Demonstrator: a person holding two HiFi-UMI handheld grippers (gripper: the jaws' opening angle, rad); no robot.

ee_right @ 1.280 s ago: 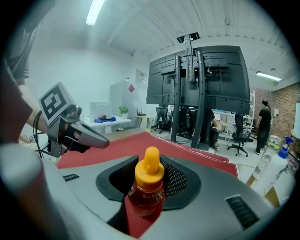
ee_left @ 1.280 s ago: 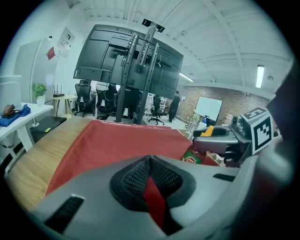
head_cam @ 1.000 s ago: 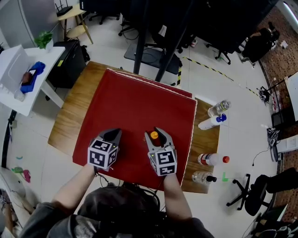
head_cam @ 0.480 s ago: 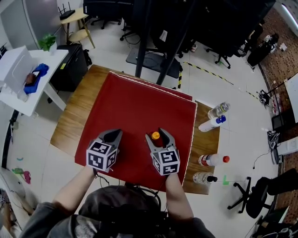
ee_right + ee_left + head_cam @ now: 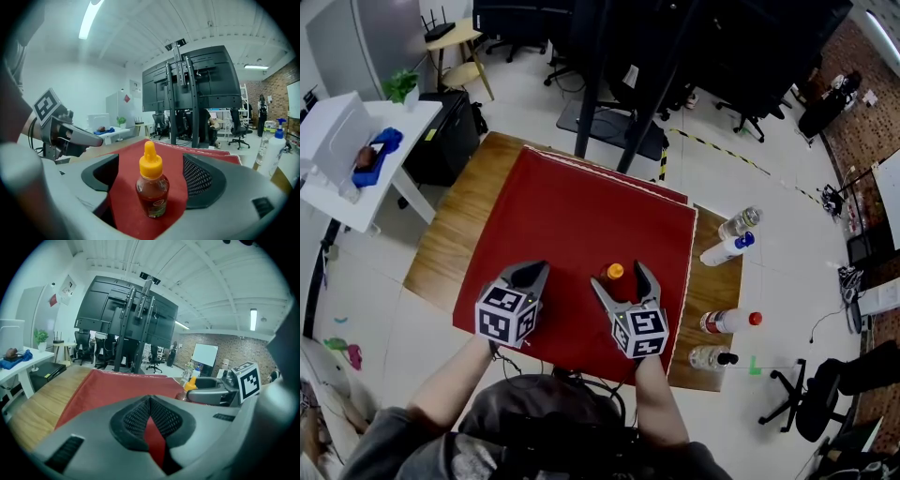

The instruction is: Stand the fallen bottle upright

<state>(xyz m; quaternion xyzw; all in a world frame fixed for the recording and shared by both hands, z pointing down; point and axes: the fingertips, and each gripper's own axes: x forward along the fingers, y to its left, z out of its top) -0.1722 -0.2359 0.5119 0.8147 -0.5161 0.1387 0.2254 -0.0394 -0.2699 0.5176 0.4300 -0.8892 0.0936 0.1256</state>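
Fingers of my right gripper are opening wide around the bottle, letting go, I judge, because it stands upright on the red cloth. My left gripper idles alongside, pinched together, empty.

bottle: red-brown, orange cap
cloth: red
desk: brown wood
left hand-held gripper: grey, cube with black-and-white squares
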